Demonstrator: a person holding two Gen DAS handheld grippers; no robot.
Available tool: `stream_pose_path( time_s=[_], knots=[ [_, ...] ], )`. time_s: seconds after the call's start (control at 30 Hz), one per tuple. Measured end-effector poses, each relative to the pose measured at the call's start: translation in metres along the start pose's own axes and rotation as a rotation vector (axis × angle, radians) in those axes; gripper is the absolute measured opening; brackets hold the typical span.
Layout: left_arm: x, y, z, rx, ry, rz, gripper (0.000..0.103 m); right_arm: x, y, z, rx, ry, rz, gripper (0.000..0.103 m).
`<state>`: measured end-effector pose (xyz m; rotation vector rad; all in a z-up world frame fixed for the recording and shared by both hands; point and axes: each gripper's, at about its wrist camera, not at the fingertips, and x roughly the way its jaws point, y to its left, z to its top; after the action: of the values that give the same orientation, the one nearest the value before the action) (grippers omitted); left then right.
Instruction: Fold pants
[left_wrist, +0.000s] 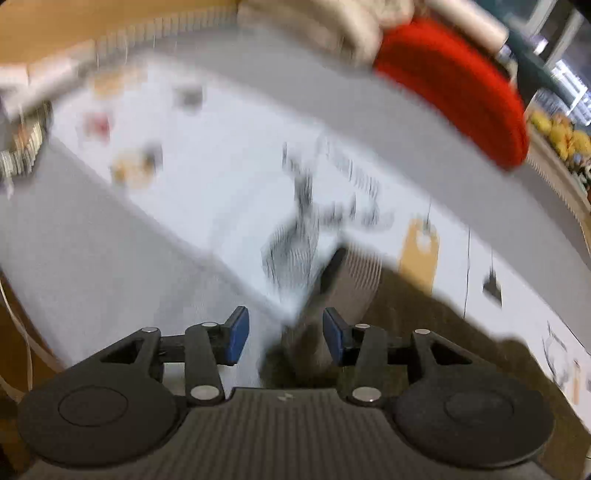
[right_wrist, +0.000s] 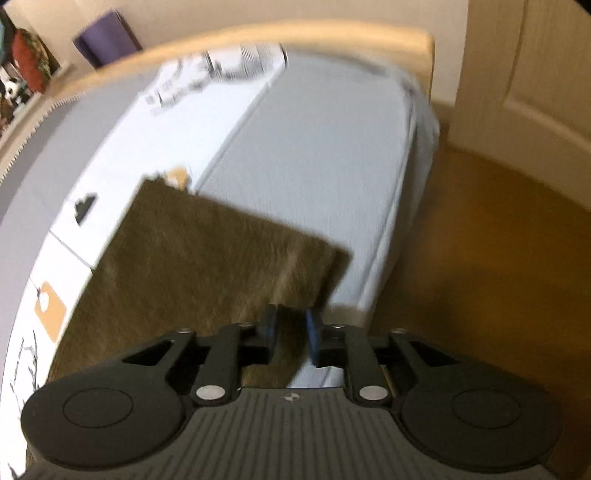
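The olive-brown pants (right_wrist: 207, 258) lie flat on a bed with a white and grey cover (right_wrist: 317, 155). In the left wrist view the pants (left_wrist: 424, 332) fill the lower right, and their grey waistband (left_wrist: 354, 273) shows ahead. My left gripper (left_wrist: 286, 334) is open above the pants' edge, with some fabric between its blue pads. My right gripper (right_wrist: 290, 332) has its jaws a small gap apart over the near corner of the pants; no cloth is visibly clamped. Both views are motion-blurred.
A red cushion (left_wrist: 454, 88) and pale pillows (left_wrist: 317, 26) sit at the head of the bed. The bed cover carries printed pictures (left_wrist: 332, 192). Brown floor (right_wrist: 487, 258) and a cream door (right_wrist: 546, 66) lie right of the bed. A wooden footboard (right_wrist: 258, 33) bounds the far end.
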<state>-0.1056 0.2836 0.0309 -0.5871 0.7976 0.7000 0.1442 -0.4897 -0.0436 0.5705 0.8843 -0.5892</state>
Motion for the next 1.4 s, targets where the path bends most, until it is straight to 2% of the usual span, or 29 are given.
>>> stream_pose_path(
  time_s=[0.03,0.07,0.1,0.13,0.17,0.2,0.27,0.3,0.33,0.4,0.43,0.47,0.6,0.67,0.73,0.77,0.8,0.83,0.9,0.97,1.0,1.07,1.17,1.33,1.4],
  knots=[
    [-0.007,-0.004,0.003,0.017,-0.048,-0.032,0.046,-0.005,-0.001,0.001,-0.002,-0.026,0.006,0.024],
    [-0.01,-0.01,0.004,0.035,-0.072,-0.084,0.028,-0.008,0.0,0.003,-0.006,-0.046,0.013,0.024],
    [-0.009,-0.017,0.004,0.062,-0.067,-0.149,0.013,-0.011,0.0,0.004,-0.008,-0.061,0.026,0.024],
    [-0.004,-0.024,0.003,0.086,-0.036,-0.209,0.009,-0.011,0.001,0.006,-0.009,-0.066,0.044,0.024],
    [0.005,-0.031,0.0,0.109,0.012,-0.233,0.004,-0.011,0.002,0.006,-0.013,-0.061,0.065,0.024],
    [0.017,-0.037,-0.004,0.148,0.068,-0.204,0.003,-0.009,0.003,0.006,-0.016,-0.049,0.081,0.024],
    [0.055,-0.045,-0.021,0.255,0.254,-0.01,0.002,-0.005,0.004,0.005,-0.021,0.0,0.105,0.028],
    [0.068,-0.039,-0.027,0.226,0.327,0.013,0.002,0.002,0.005,0.003,-0.022,0.043,0.115,0.032],
    [0.067,-0.036,-0.023,0.179,0.322,-0.001,0.002,0.009,0.006,0.0,-0.02,0.098,0.123,0.04],
    [0.059,-0.041,-0.02,0.193,0.276,-0.004,0.002,0.023,0.004,-0.004,-0.005,0.196,0.125,0.042],
    [0.055,-0.042,-0.019,0.177,0.258,-0.019,0.005,0.026,0.002,-0.005,0.006,0.21,0.125,0.042],
    [0.05,-0.047,-0.016,0.161,0.229,-0.042,0.01,0.025,0.0,-0.004,0.011,0.205,0.129,0.041],
    [0.036,-0.069,-0.002,0.178,0.074,-0.109,0.011,0.022,-0.004,-0.001,-0.005,0.185,0.135,0.041],
    [0.039,-0.081,0.003,0.193,0.038,-0.112,0.011,0.022,-0.009,-0.001,0.006,0.185,0.144,0.041],
    [0.052,-0.086,0.002,0.206,0.064,-0.056,0.017,0.017,-0.015,0.001,0.024,0.173,0.139,0.041],
    [0.065,-0.086,-0.001,0.224,0.115,0.006,0.028,0.017,-0.019,0.002,0.037,0.165,0.135,0.041],
    [0.08,-0.086,-0.007,0.249,0.186,0.064,0.029,0.016,-0.023,0.004,0.058,0.158,0.132,0.041],
    [0.084,-0.088,-0.012,0.268,0.208,0.085,0.029,0.016,-0.028,0.005,0.079,0.151,0.126,0.042],
    [0.074,-0.098,-0.01,0.293,0.171,0.103,0.033,0.017,-0.037,0.007,0.114,0.152,0.115,0.043],
    [0.063,-0.104,-0.01,0.276,0.137,0.078,0.045,0.02,-0.046,0.008,0.155,0.165,0.112,0.046],
    [0.06,-0.105,-0.009,0.253,0.129,0.054,0.047,0.022,-0.051,0.008,0.178,0.17,0.117,0.047],
    [0.054,-0.112,-0.011,0.234,0.126,0.007,0.048,0.024,-0.058,0.009,0.217,0.173,0.134,0.047],
    [0.052,-0.126,-0.013,0.27,0.129,-0.025,0.049,0.027,-0.063,0.012,0.254,0.161,0.167,0.047],
    [0.052,-0.14,-0.015,0.285,0.116,-0.061,0.05,0.035,-0.059,0.015,0.261,0.142,0.204,0.047],
    [0.052,-0.141,-0.014,0.277,0.118,-0.072,0.05,0.04,-0.054,0.013,0.239,0.147,0.188,0.047]
  ],
)
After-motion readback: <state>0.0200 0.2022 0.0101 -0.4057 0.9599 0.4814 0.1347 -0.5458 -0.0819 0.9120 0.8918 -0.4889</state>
